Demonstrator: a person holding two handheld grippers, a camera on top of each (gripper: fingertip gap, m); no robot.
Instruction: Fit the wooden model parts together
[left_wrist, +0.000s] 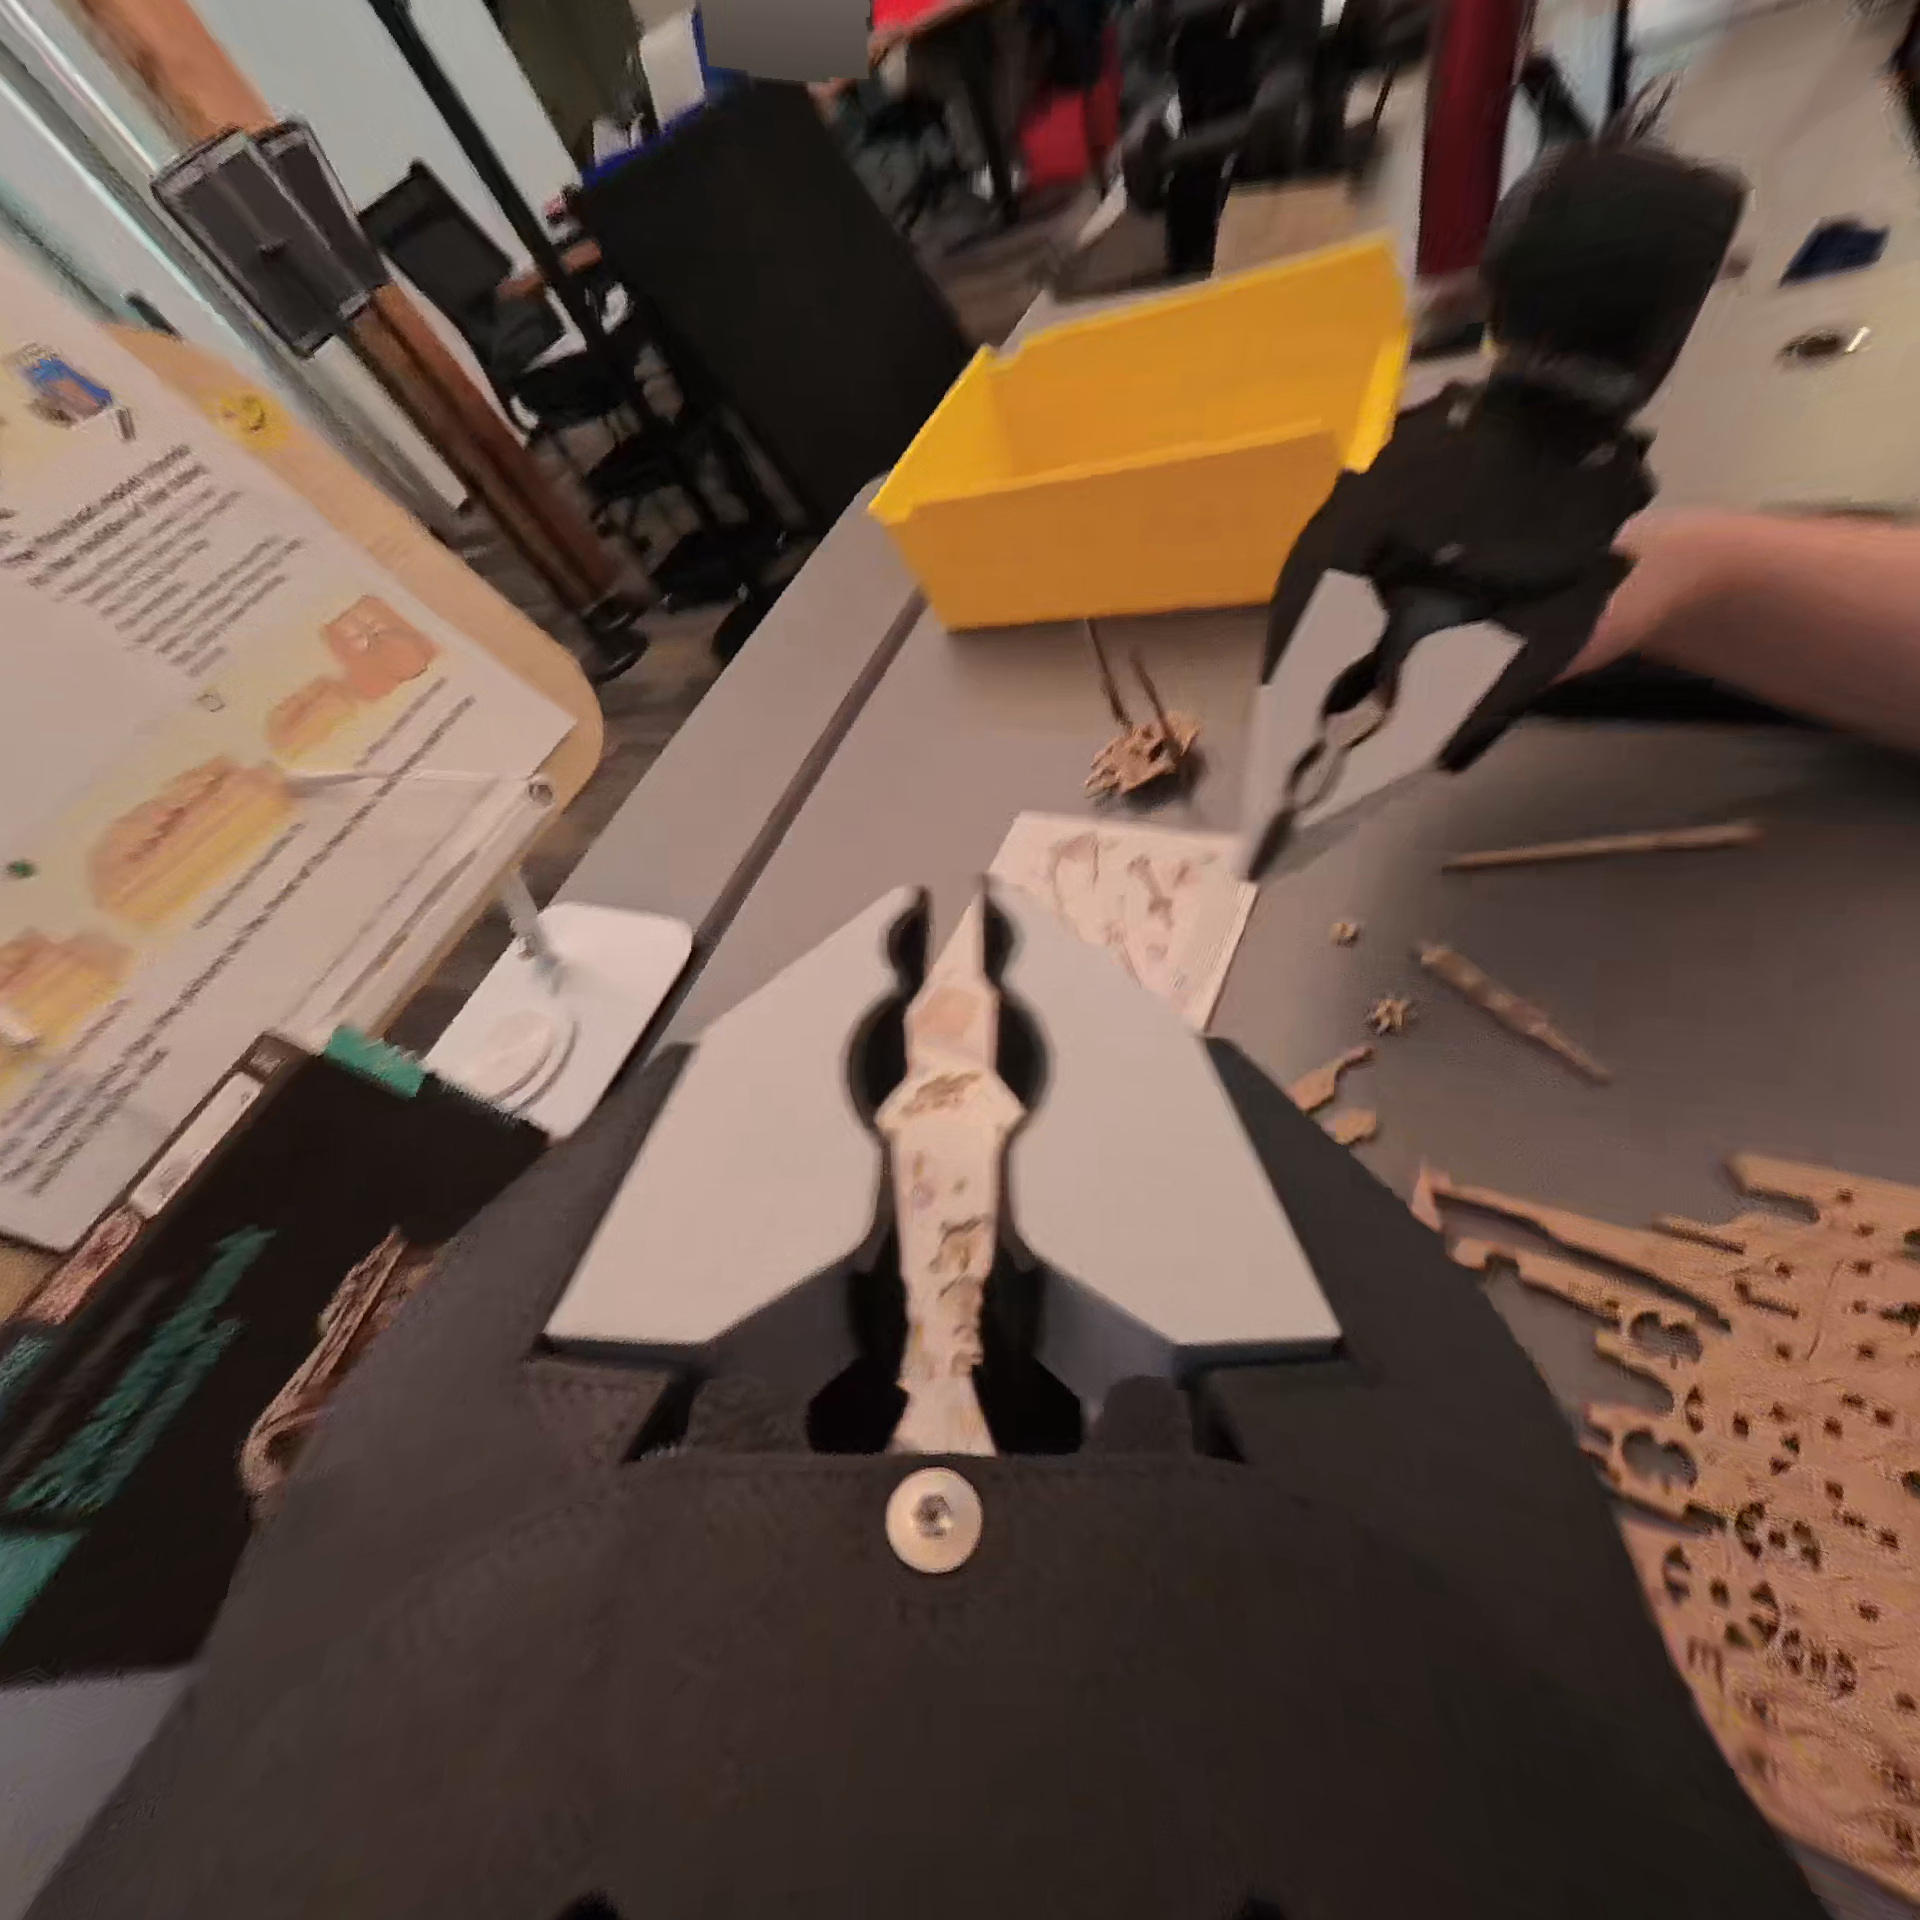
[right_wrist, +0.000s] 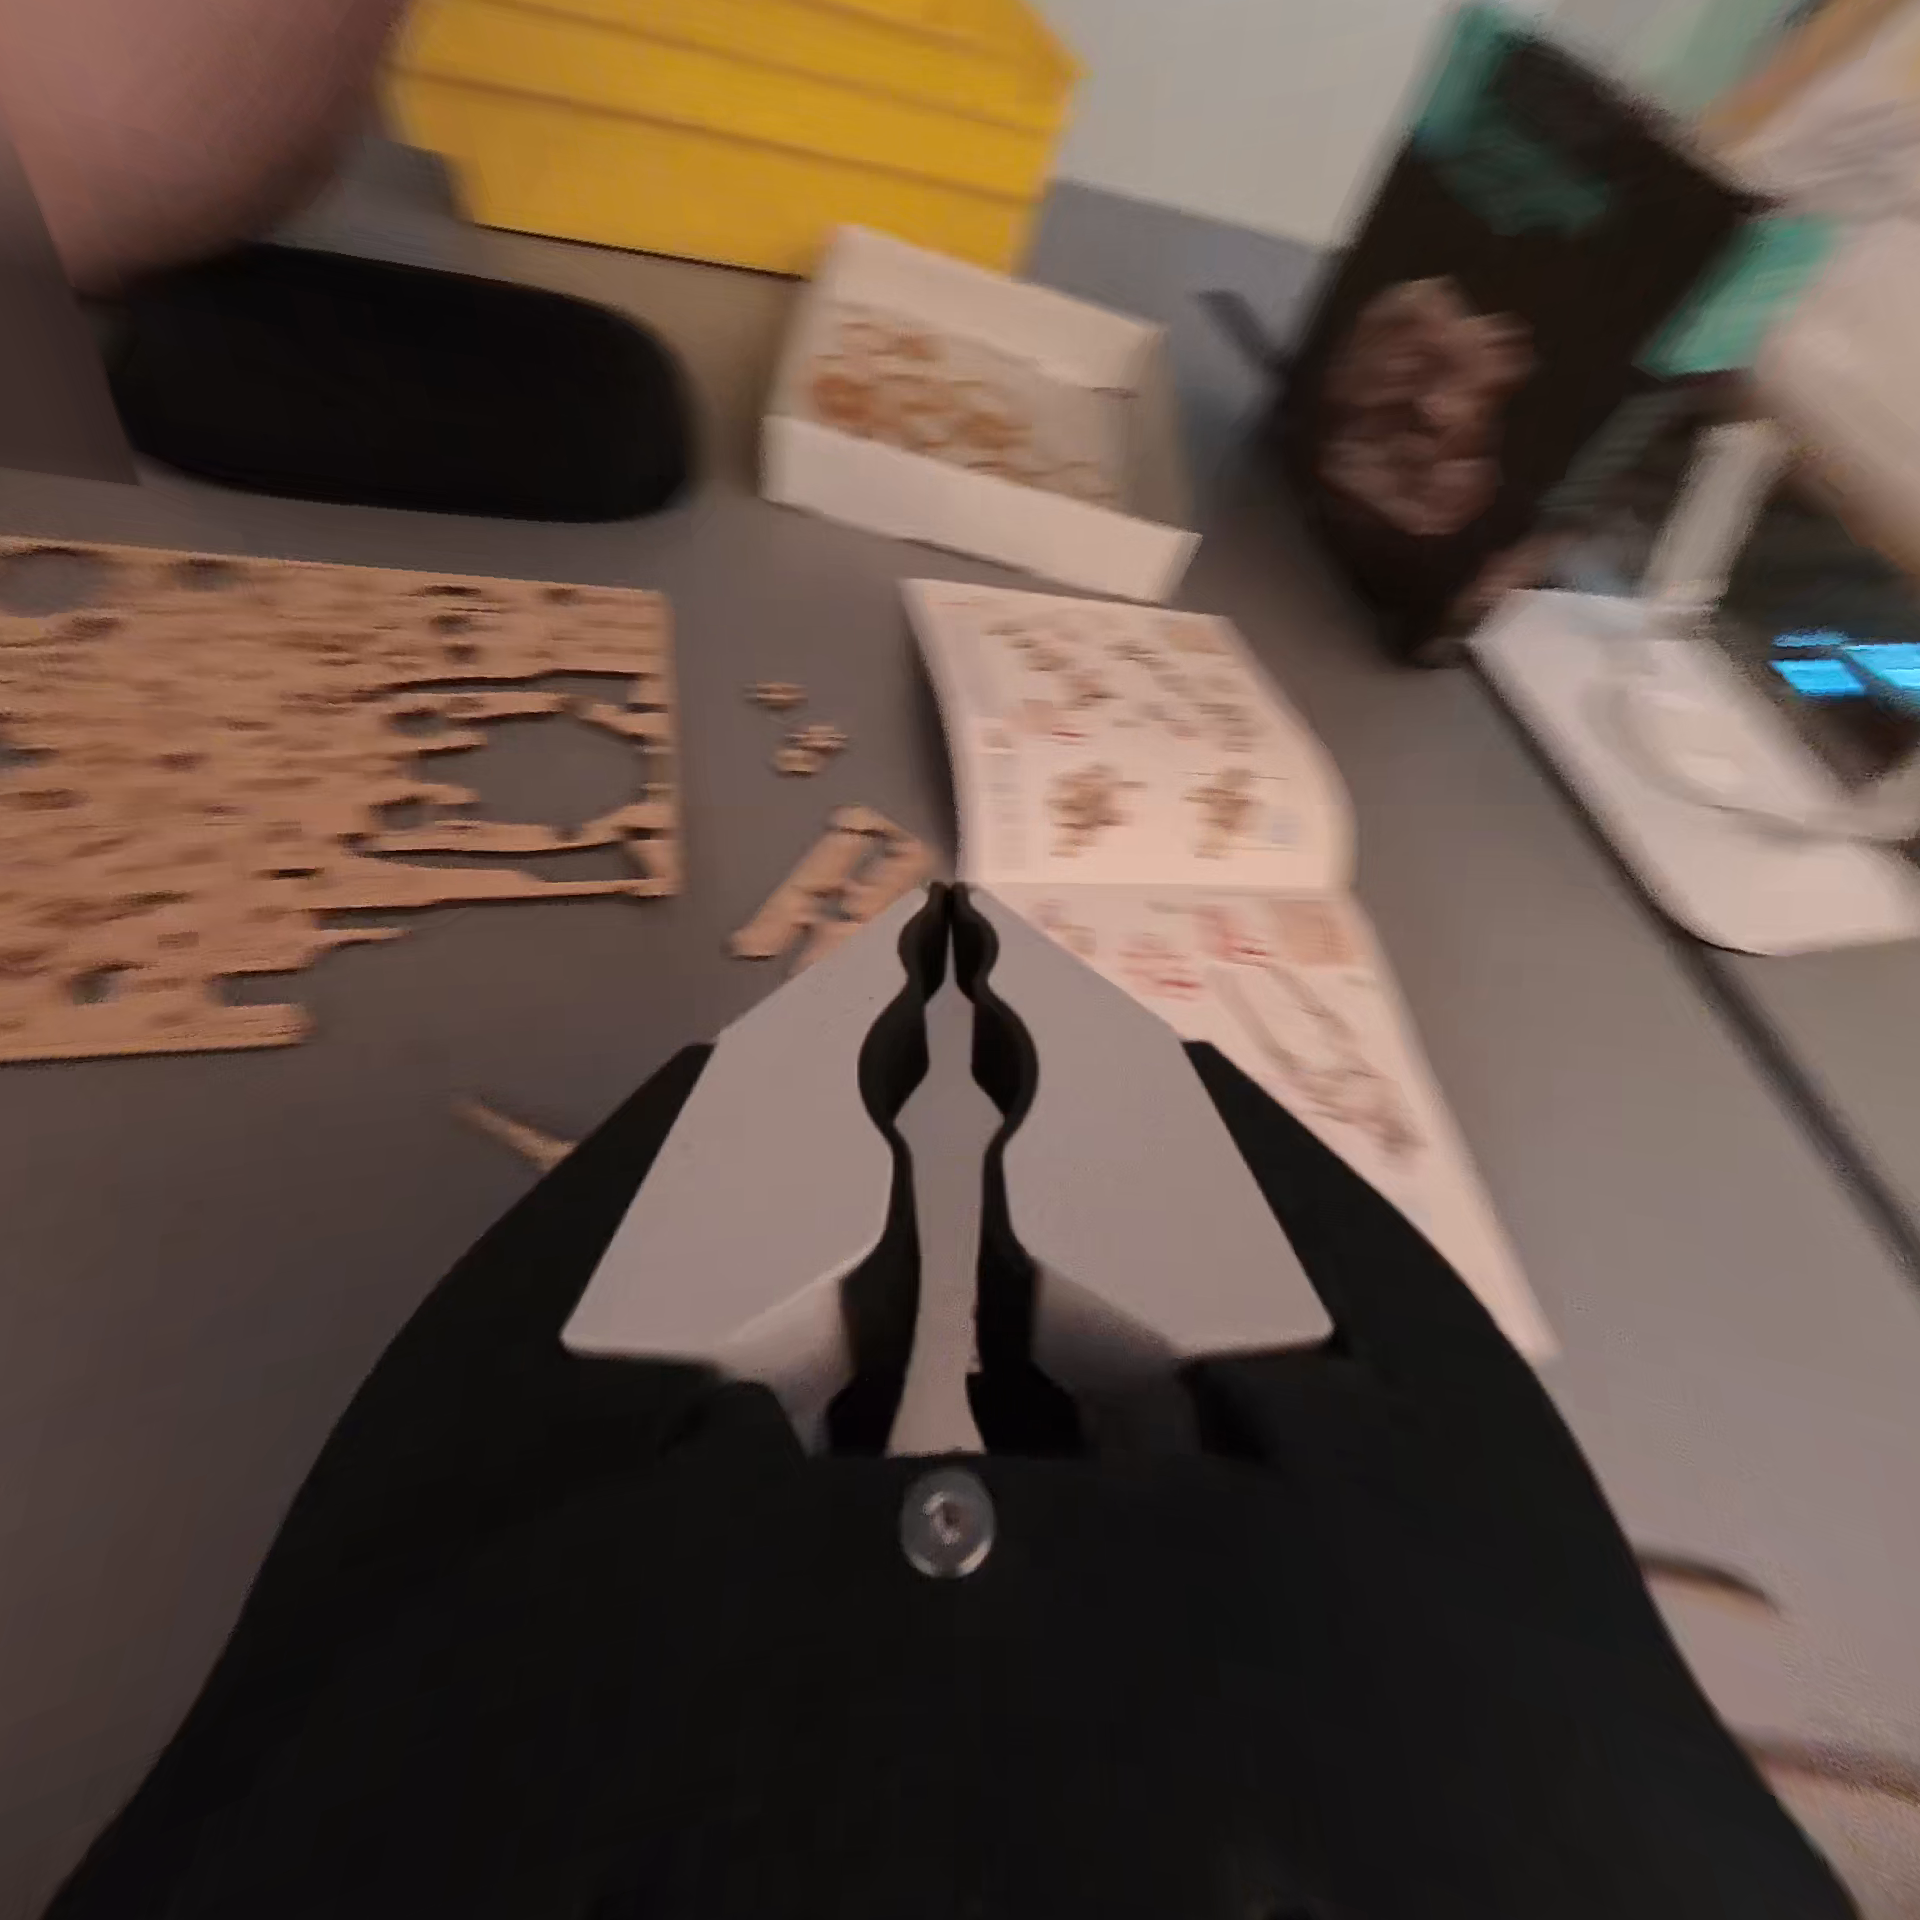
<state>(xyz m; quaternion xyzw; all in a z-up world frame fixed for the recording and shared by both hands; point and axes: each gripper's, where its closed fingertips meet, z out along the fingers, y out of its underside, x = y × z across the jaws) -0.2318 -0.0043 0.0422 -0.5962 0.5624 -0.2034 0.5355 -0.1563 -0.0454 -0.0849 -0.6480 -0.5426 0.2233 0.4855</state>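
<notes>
A punched-out wooden parts sheet (left_wrist: 1714, 1455) lies on the grey table, also in the right wrist view (right_wrist: 312, 779). Loose wooden pieces lie about: a small part-built piece (left_wrist: 1143, 753), a thin stick (left_wrist: 1600, 844) and a long part (left_wrist: 1507, 1008). My left gripper (left_wrist: 951, 909) hangs over the instruction booklet (left_wrist: 1132, 925), its jaws a narrow gap apart and empty. My right gripper (right_wrist: 951, 899) is shut and empty, its tips just beside a long wooden part (right_wrist: 831, 894). It also shows in the left wrist view (left_wrist: 1262, 862), pointing down at the table by the booklet (right_wrist: 1143, 748).
A yellow bin (left_wrist: 1132, 468) stands at the back of the table. A black box (left_wrist: 156, 1351), a white stand base (left_wrist: 561, 1008) and an upright instruction board (left_wrist: 208, 727) are at the left. A black case (right_wrist: 395, 384) and a white box (right_wrist: 966, 416) lie behind the sheet. A person's forearm (left_wrist: 1766, 623) reaches in. The grippers' ends are close to 15 cm from one another. My left tips are about 30 cm from the thin stick (left_wrist: 1600, 844), my right tips only 15 cm.
</notes>
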